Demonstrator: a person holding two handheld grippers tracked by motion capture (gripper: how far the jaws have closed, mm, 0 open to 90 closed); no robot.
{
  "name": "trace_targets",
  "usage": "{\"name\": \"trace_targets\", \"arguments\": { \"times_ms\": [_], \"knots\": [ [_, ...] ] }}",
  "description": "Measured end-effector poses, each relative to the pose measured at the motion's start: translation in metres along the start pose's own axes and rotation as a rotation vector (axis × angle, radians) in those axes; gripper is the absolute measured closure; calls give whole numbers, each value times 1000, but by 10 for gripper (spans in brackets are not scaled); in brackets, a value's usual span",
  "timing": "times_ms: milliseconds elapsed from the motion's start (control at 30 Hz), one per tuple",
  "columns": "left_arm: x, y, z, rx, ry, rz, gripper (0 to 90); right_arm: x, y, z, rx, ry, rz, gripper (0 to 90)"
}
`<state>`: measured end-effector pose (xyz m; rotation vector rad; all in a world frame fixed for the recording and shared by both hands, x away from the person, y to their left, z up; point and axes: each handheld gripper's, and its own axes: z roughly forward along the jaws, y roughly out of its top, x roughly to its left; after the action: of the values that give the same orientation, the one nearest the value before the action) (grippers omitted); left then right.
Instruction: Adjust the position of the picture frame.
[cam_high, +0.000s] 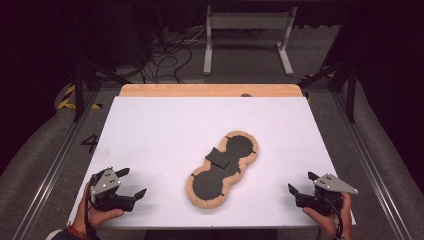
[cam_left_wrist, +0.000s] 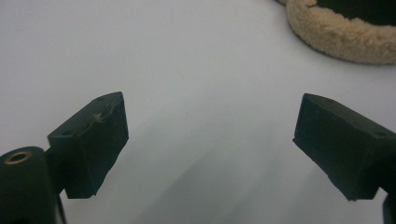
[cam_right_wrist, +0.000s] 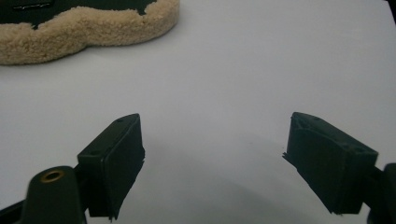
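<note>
Holding both grippers wide & empty: fleece pad (cam_high: 222, 171) sits mid-frame, long axis lower-left→upper-right; your left gripper (cam_high: 131, 182) w/ the near lobe closer than right gripper (cam_high: 302, 182).

white table (cam_high: 160, 125) | wooden edge (cam_high: 210, 90) (far side) | floor cables (cam_high: 167, 55)

High view looks down; both claw views skim the fleecy pad (cam_high: 223, 169).
</note>
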<state>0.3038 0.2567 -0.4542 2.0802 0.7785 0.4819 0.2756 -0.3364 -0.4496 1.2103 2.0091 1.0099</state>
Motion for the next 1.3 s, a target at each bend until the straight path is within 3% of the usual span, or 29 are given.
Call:
{"name": "trace_targets", "arguments": {
  "times_ms": [100,300,533,800,967,1133,1300],
  "knots": [
    [-7,0,7,21,-31,-10,124,1,1,1,6,7,-3,225],
    [-27,4,16,63,-72,47,150,-1,4,7,17,6,8,287],
    [-32,5,20,78,-98,43,192,1,8,12,20,29,14,397],
    [-32,17,31,71,-97,62,238,3,18,20,12,49,13,549],
    [-25,30,46,69,-130,55,412,10,28,34,33,101,5,695],
    [-29,44,62,93,-154,112,589,16,37,49,51,124,10,805],
    [-27,57,81,119,-171,126,741,24,48,65,60,140,3,864]
  ]
}}
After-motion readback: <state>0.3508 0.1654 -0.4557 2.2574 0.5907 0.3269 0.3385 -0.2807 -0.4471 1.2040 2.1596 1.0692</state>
